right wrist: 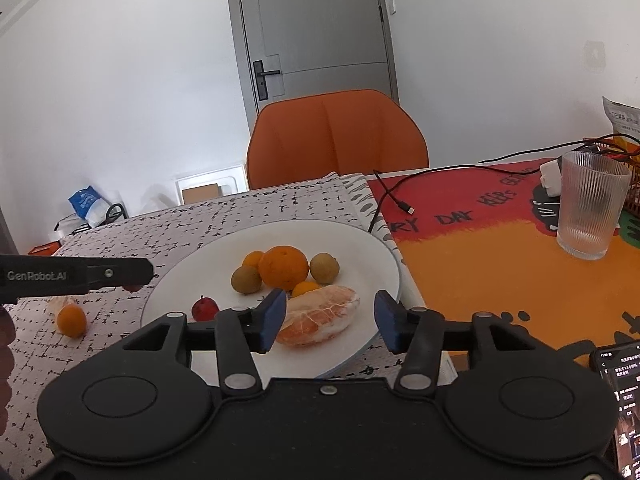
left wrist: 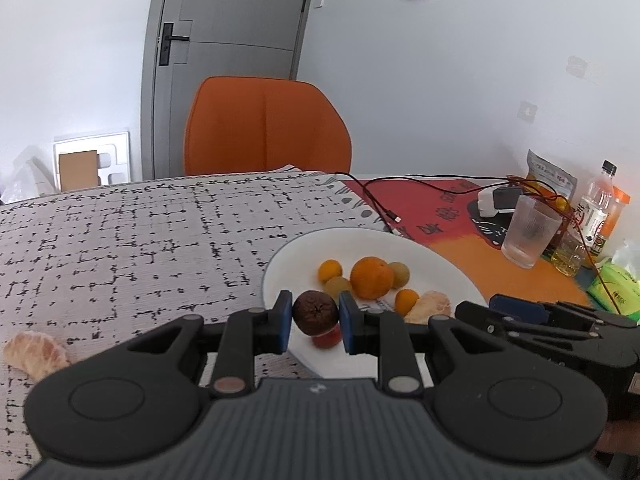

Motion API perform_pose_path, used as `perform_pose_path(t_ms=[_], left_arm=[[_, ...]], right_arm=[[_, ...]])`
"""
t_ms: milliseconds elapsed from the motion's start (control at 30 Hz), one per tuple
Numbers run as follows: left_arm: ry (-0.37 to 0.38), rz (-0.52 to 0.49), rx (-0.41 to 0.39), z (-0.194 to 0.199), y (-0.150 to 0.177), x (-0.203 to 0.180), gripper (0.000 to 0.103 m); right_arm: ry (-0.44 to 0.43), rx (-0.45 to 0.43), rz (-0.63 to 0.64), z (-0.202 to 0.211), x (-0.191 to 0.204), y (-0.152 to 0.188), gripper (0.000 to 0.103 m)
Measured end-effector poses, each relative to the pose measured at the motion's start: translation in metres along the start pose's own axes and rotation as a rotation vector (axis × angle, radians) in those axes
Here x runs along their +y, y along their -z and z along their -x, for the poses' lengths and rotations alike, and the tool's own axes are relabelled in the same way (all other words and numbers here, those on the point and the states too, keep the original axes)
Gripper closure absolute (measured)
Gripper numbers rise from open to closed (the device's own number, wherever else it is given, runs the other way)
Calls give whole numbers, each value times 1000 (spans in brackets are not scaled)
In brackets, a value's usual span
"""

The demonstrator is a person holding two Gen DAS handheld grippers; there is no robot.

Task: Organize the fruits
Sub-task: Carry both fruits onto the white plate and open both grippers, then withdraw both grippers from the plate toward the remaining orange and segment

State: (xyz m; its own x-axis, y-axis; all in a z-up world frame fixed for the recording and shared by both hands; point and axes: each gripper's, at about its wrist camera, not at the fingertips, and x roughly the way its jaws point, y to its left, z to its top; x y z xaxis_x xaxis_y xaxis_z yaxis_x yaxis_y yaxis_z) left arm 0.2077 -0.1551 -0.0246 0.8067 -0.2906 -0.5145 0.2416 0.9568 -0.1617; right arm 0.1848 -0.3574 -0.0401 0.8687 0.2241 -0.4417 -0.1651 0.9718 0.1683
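Observation:
My left gripper (left wrist: 314, 322) is shut on a dark brown wrinkled fruit (left wrist: 314, 311), held just over the near rim of the white plate (left wrist: 288, 258). A small red fruit (left wrist: 326, 339) lies right beneath it. The plate holds an orange (right wrist: 283, 266), small kumquats, brownish-green round fruits and a peeled citrus segment (right wrist: 320, 316). My right gripper (right wrist: 330, 320) is open, with the segment lying on the plate between its blue pads; the right pad stands clear of it. A second peeled segment (left wrist: 36, 354) and a small orange (right wrist: 71, 320) lie on the tablecloth to the left.
A ribbed glass (right wrist: 588, 208) stands on the red-and-orange mat to the right, with cables (right wrist: 384, 200), a charger, bottles (left wrist: 598, 208) and packets behind it. A phone (right wrist: 620, 400) lies at the near right. An orange chair (right wrist: 336, 140) is across the table.

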Motion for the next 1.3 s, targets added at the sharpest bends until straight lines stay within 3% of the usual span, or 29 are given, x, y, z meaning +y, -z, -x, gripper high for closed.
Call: perform_pose_path(t_ms=[133, 300, 567, 667, 933, 1300], left_arm=[[22, 14, -10, 1, -1, 0, 74], [-15, 40, -2, 6, 0, 14, 66], [-137, 82, -41, 29, 2, 46, 29], [-181, 97, -61, 39, 5, 59, 21], [-260, 134, -58, 57, 16, 87, 19], [-302, 186, -43, 73, 31, 114, 19]], right_arm=[[0, 5, 2, 0, 2, 0, 51], [-11, 13, 0, -2, 7, 1, 49], [-45, 15, 13, -4, 26, 2, 39], [-62, 18, 18, -5, 33, 1, 34], [-112, 20, 38, -6, 57, 2, 27], [-162, 24, 74, -10, 87, 1, 14]])
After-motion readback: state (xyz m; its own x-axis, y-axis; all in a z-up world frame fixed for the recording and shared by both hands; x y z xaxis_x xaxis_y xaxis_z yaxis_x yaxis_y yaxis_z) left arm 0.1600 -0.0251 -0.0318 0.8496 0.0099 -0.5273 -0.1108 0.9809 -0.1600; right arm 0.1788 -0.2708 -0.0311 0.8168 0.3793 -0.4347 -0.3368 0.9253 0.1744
